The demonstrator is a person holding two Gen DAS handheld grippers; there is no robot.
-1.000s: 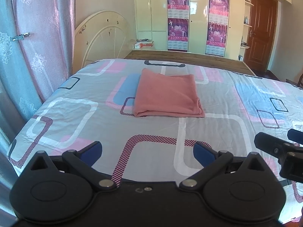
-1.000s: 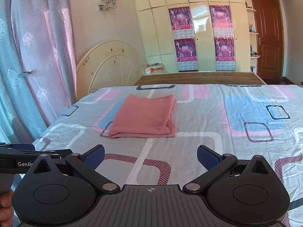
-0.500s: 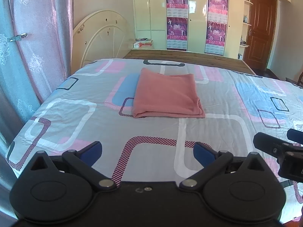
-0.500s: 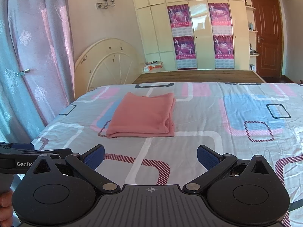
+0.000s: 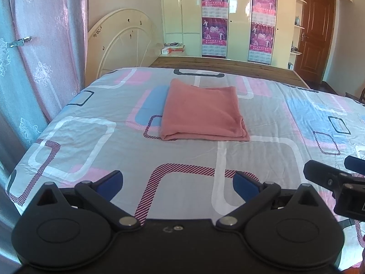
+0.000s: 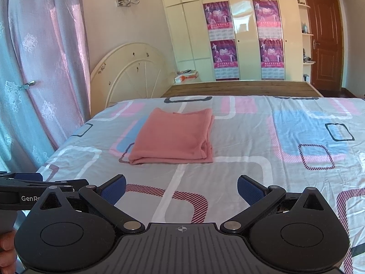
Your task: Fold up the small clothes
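Note:
A pink garment lies folded into a flat rectangle on the patterned bed sheet; it also shows in the right wrist view. My left gripper is open and empty, held back over the near part of the bed, well short of the garment. My right gripper is open and empty too, likewise back from the garment. The right gripper also shows at the right edge of the left wrist view, and the left gripper shows at the left edge of the right wrist view.
A cream headboard leans at the far left by pink and blue curtains. Cream wardrobes with posters and a brown door stand behind the bed. The bed's left edge drops off beside the curtains.
Both grippers have drifted slightly, so the view shifts a little. The folded garment has not moved and both grippers stay open.

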